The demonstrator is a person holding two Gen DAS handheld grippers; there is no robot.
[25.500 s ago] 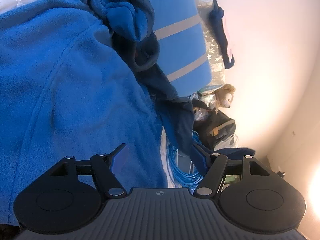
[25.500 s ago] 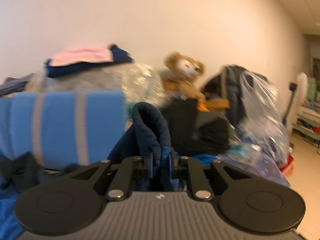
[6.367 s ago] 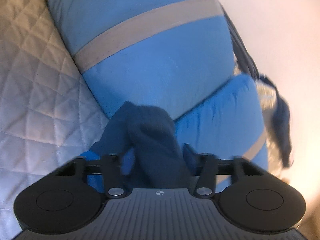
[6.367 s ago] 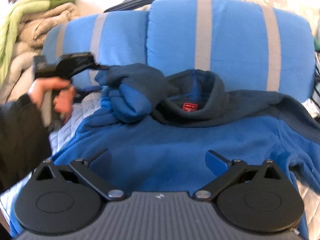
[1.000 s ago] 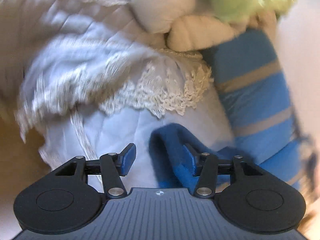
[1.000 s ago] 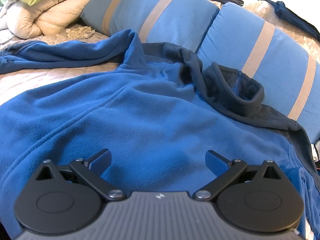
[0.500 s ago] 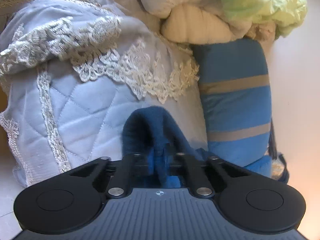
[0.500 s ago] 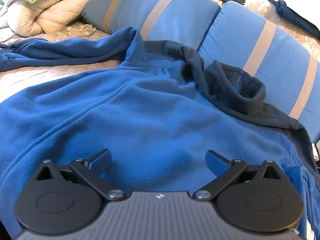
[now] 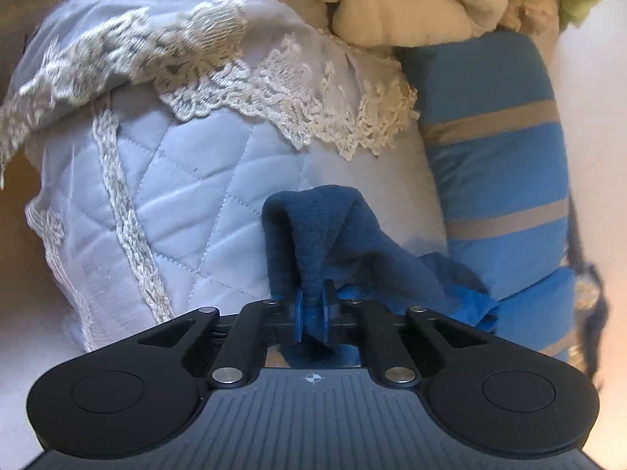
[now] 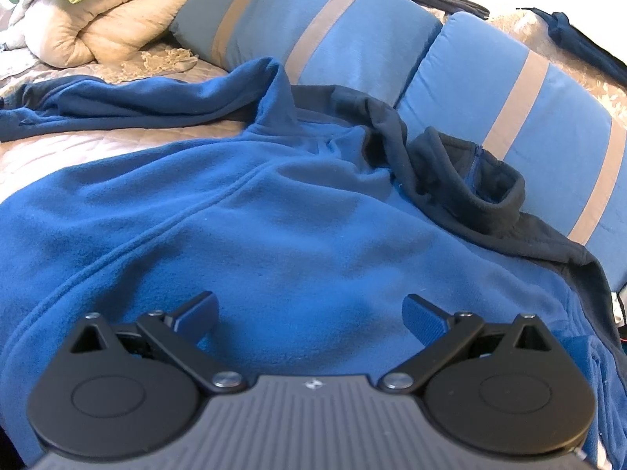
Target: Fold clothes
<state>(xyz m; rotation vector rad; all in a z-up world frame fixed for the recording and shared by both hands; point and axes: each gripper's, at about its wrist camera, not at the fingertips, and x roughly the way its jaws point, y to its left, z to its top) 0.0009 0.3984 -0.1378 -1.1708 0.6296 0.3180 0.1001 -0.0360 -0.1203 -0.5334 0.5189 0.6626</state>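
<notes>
A blue fleece jacket [image 10: 274, 227] with a dark navy collar [image 10: 470, 196] lies spread over the bed, one sleeve [image 10: 117, 105] stretched out to the left. My right gripper [image 10: 309, 309] is open and empty, hovering just above the jacket's body. My left gripper [image 9: 311, 309] is shut on the sleeve's dark blue cuff [image 9: 325, 235], held over the quilted bedspread [image 9: 196, 196].
Two blue pillows with grey stripes [image 10: 333, 27] lean at the head of the bed, one also in the left wrist view [image 9: 497, 164]. A rolled cream duvet with a green blanket [image 10: 106, 8] lies at the far left. Lace trim [image 9: 274, 98] edges the bedspread.
My left gripper closed on the sleeve cuff a second ago and has since drawn it a little along the bedspread. The right gripper stays open over the jacket, barely moved.
</notes>
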